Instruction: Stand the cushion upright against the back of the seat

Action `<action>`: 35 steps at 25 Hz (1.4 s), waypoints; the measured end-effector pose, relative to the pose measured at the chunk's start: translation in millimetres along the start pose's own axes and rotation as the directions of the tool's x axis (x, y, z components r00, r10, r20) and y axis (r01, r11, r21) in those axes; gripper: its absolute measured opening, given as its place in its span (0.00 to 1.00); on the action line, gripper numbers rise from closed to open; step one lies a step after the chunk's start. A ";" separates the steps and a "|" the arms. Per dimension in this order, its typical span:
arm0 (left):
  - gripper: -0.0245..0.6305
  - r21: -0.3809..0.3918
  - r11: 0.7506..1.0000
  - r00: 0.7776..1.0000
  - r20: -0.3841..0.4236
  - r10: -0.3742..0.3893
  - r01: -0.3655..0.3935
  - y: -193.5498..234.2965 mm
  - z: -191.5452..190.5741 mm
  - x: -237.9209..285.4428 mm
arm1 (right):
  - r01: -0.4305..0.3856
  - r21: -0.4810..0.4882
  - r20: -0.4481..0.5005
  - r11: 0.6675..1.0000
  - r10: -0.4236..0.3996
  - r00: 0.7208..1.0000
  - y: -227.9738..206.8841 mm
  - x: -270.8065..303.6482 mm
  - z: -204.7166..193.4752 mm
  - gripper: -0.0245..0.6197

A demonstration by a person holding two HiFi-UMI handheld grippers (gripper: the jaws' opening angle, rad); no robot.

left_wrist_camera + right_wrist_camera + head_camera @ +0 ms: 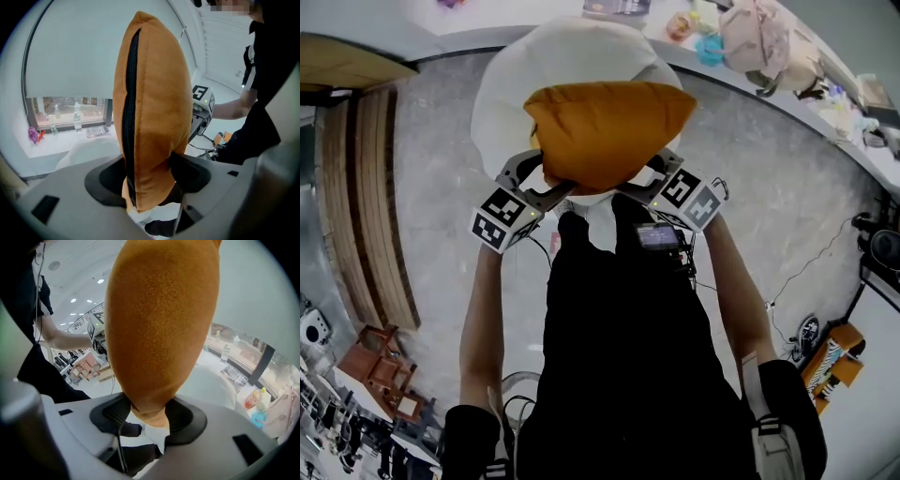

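Note:
An orange cushion (605, 131) with a black zip (131, 93) hangs in the air in front of the person, over a white rounded seat (572, 56). My left gripper (542, 178) is shut on the cushion's lower left corner, and my right gripper (649, 173) is shut on the lower right corner. In the left gripper view the cushion (154, 117) rises edge-on from between the jaws of my left gripper (147, 176), with the seat (89, 147) behind it. Seen from the right gripper, the cushion (161, 324) fills the middle, pinched at its bottom by my right gripper (149, 416).
A pale ledge behind the seat carries a pink bag (759, 37), bottles (77, 119) and small items. Wooden planks (366, 187) lie at the left, wooden chairs (384, 366) at the lower left. Cables (797, 277) and a striped orange object (834, 361) are on the grey floor at the right.

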State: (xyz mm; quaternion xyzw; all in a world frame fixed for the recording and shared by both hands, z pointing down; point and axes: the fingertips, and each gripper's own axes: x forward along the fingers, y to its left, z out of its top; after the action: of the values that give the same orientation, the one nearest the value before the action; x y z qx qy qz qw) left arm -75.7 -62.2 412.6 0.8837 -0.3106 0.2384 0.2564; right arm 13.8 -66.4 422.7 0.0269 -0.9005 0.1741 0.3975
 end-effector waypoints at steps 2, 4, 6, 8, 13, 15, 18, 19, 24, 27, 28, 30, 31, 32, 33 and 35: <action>0.50 -0.024 0.999 1.000 -0.017 0.021 -0.021 7.0 -4.4 16.8 | -0.007 0.009 -0.009 1.000 0.007 1.000 -15.6 7.0 -10.1 0.41; 0.50 -0.040 0.998 0.999 -0.023 0.041 -0.042 18.0 -7.3 34.0 | -0.010 0.020 -0.019 1.000 0.010 1.000 -33.0 17.0 -19.3 0.41; 0.50 -0.040 0.997 0.998 -0.036 0.060 -0.061 30.6 -13.5 50.4 | -0.011 0.025 -0.030 1.000 0.012 0.999 -50.4 29.8 -28.2 0.40; 0.50 -0.043 0.996 0.995 -0.060 0.074 -0.077 41.3 -23.7 66.1 | -0.017 0.034 -0.041 0.999 0.018 0.999 -64.6 43.8 -38.8 0.40; 0.50 -0.050 0.993 0.991 -0.091 0.102 -0.107 68.4 -52.0 103.1 | -0.021 0.042 -0.066 0.999 0.024 0.998 -96.3 78.7 -63.1 0.39; 0.50 -0.046 0.991 0.987 -0.104 0.120 -0.125 78.8 -66.8 115.5 | -0.006 0.029 -0.087 1.000 0.009 0.996 -106.4 93.5 -70.9 0.38; 0.50 -0.037 0.987 0.980 -0.131 0.148 -0.154 94.8 -88.1 135.3 | 0.021 0.024 -0.095 0.999 -0.019 0.995 -122.7 118.8 -87.3 0.37; 0.50 -0.040 0.986 0.978 -0.141 0.156 -0.163 100.4 -95.0 142.6 | 0.027 0.025 -0.097 0.999 -0.024 0.995 -128.9 127.5 -94.1 0.37; 0.50 -0.048 0.981 0.967 -0.189 0.174 -0.186 119.1 -131.9 178.5 | 0.042 0.061 -0.123 0.997 -0.034 0.992 -151.1 164.3 -131.8 0.37; 0.49 -0.047 0.980 0.962 -0.208 0.178 -0.191 131.4 -150.0 201.9 | 0.030 0.096 -0.121 0.995 -0.018 0.993 -166.8 185.1 -153.6 0.37; 0.49 -0.052 0.980 0.960 -0.217 0.178 -0.193 134.2 -156.7 208.9 | 0.022 0.104 -0.116 0.994 -0.010 0.993 -170.8 191.4 -159.5 0.37; 0.49 -0.061 0.978 0.955 -0.237 0.180 -0.199 139.2 -170.8 220.9 | 0.015 0.102 -0.114 0.995 -0.003 0.993 -178.2 202.7 -169.8 0.37; 0.49 -0.064 0.977 0.953 -0.243 0.180 -0.201 141.5 -177.0 227.1 | 0.014 0.095 -0.119 0.995 -0.002 0.993 -182.3 207.5 -175.6 0.37; 0.49 -0.069 0.977 0.952 -0.248 0.178 -0.201 142.8 -182.8 233.8 | 0.012 0.090 -0.126 0.996 0.000 0.992 -186.2 211.4 -182.4 0.37; 0.49 -0.073 0.978 0.952 -0.252 0.172 -0.196 144.0 -188.3 240.7 | 0.011 0.089 -0.130 0.996 0.001 0.992 -190.0 215.1 -189.3 0.37; 0.49 -0.071 0.980 0.953 -0.254 0.163 -0.186 152.3 -196.4 253.7 | 0.012 0.091 -0.120 0.996 -0.001 0.993 -200.7 225.9 -198.4 0.37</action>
State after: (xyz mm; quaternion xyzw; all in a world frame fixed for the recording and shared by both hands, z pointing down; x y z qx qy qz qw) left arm -53.5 -155.3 754.7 0.8031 -0.3641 0.3534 0.3124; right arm 37.3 -167.8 768.8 0.0376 -0.8660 0.2149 0.4499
